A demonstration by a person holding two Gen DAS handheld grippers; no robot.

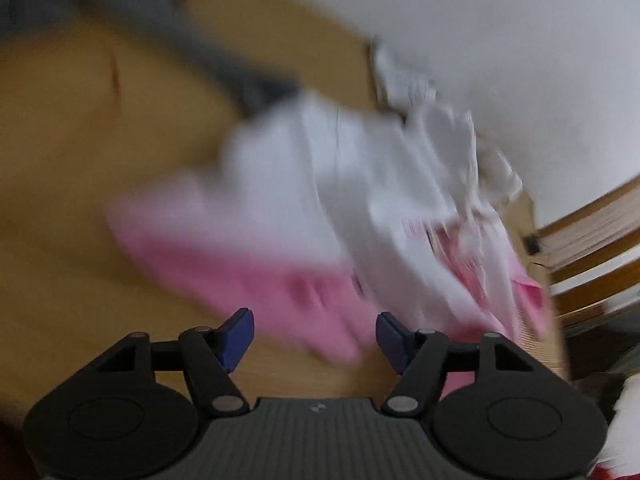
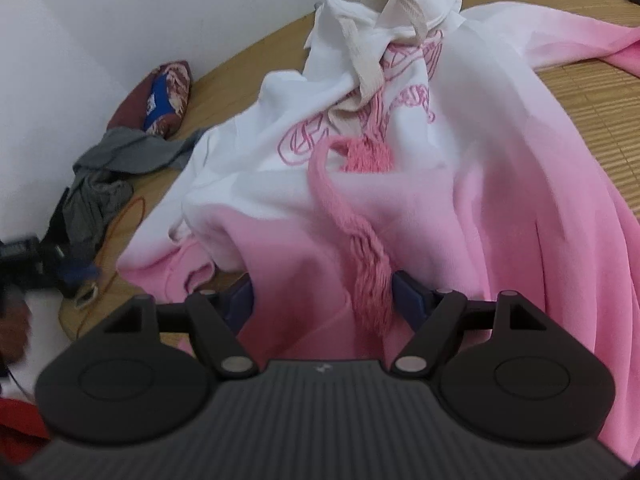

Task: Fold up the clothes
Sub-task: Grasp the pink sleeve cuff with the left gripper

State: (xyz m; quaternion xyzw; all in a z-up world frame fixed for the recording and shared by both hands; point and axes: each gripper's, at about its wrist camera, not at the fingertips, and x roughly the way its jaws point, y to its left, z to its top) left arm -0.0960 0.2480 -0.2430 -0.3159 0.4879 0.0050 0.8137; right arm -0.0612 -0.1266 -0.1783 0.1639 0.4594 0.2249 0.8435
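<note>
Nearest to me, the right gripper sits pushed into the pink hem end of the hoodie. Its blue fingers stand wide apart with the fabric bulging between them, and a pink tasselled cord hangs down through the gap; the cloth hides the inner faces, so I cannot say the pads pinch anything, only that the jaws are spread. The left gripper hovers above the woven mat with its blue fingers just as wide and nothing held; in its badly blurred view the pink edge of the garment lies just ahead and to its right.

That is the relation the coming move turns on: the hoodie runs away from both tongs, hem near, hood far, its long axis roughly in line with the right gripper's fingers. The right one is already in the cloth; the left is close but off it.

The garment itself fades from deep pink at the hem to white at the chest, with a pink line drawing across the front. It lies rumpled and humped, not flat, and one sleeve trails off to the far right. A cream garment is heaped on its hood end.

Further off, a grey garment lies crumpled near the wall, beside a patterned cushion, with an orange cable looping across the mat.
</note>
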